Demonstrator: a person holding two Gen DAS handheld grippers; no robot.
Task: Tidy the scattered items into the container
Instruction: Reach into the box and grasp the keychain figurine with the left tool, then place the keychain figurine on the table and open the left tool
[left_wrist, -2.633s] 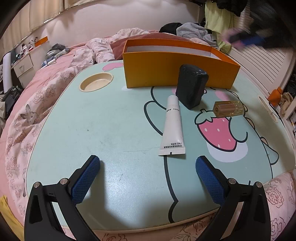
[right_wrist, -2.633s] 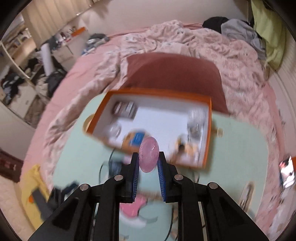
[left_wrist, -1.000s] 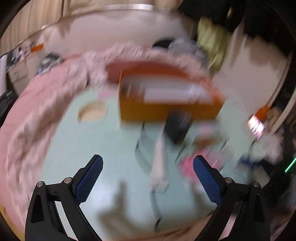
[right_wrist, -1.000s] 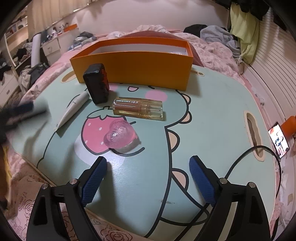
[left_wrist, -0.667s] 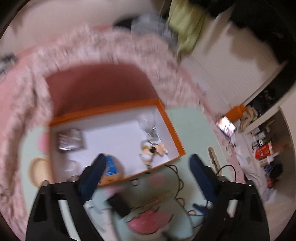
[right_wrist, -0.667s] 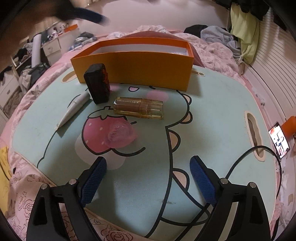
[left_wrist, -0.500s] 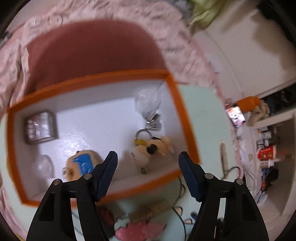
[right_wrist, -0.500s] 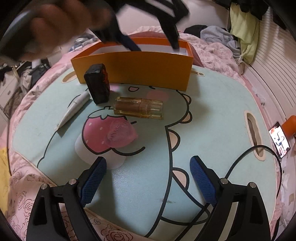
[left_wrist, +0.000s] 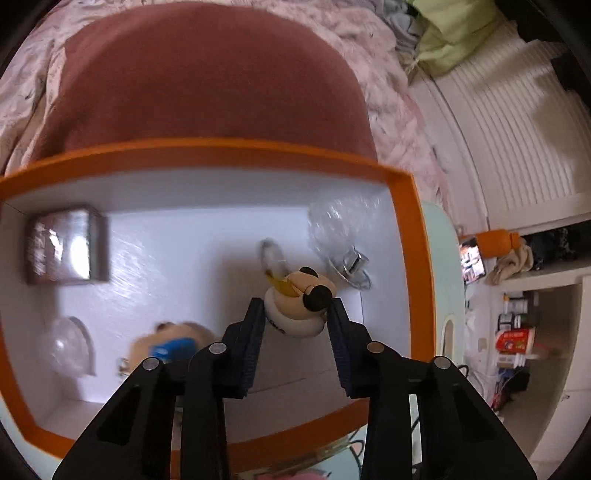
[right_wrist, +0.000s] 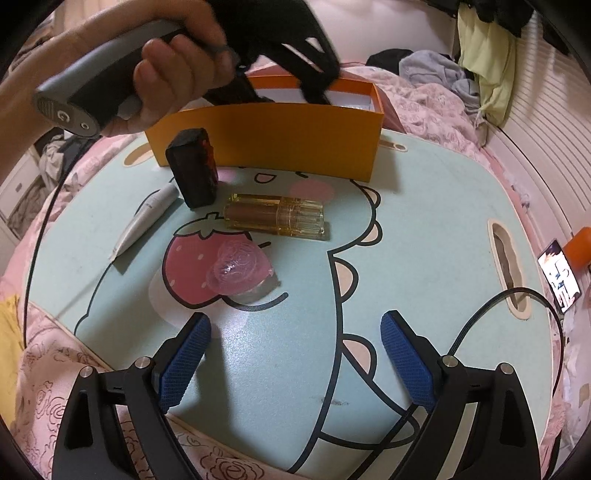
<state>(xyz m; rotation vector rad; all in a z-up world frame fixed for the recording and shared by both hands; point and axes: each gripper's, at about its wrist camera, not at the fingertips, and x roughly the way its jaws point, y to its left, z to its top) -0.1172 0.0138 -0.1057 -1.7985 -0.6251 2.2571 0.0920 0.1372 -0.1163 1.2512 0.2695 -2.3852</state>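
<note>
Orange box (left_wrist: 404, 206) (white inside): left gripper (left_wrist: 296, 314), jaws just closing, pinches mouse keychain (left_wrist: 299, 299); right gripper (right_wrist: 295, 347) gapes

The box (right_wrist: 266, 136) is orange outside and white inside. The table (right_wrist: 424, 236) is pale mint green, printed with a cartoon drawn in black lines, with pink cheeks and a pink strawberry with white seeds. On it lie a white tube (right_wrist: 147, 218), a black case (right_wrist: 192, 173), an amber clear bottle (right_wrist: 275, 218) and a clear pink trinket (right_wrist: 238, 267). Each claw has blue ribbed pads (right_wrist: 186, 354) on black arms. The bed cover (right_wrist: 55, 369) is pink with a rose pattern
</note>
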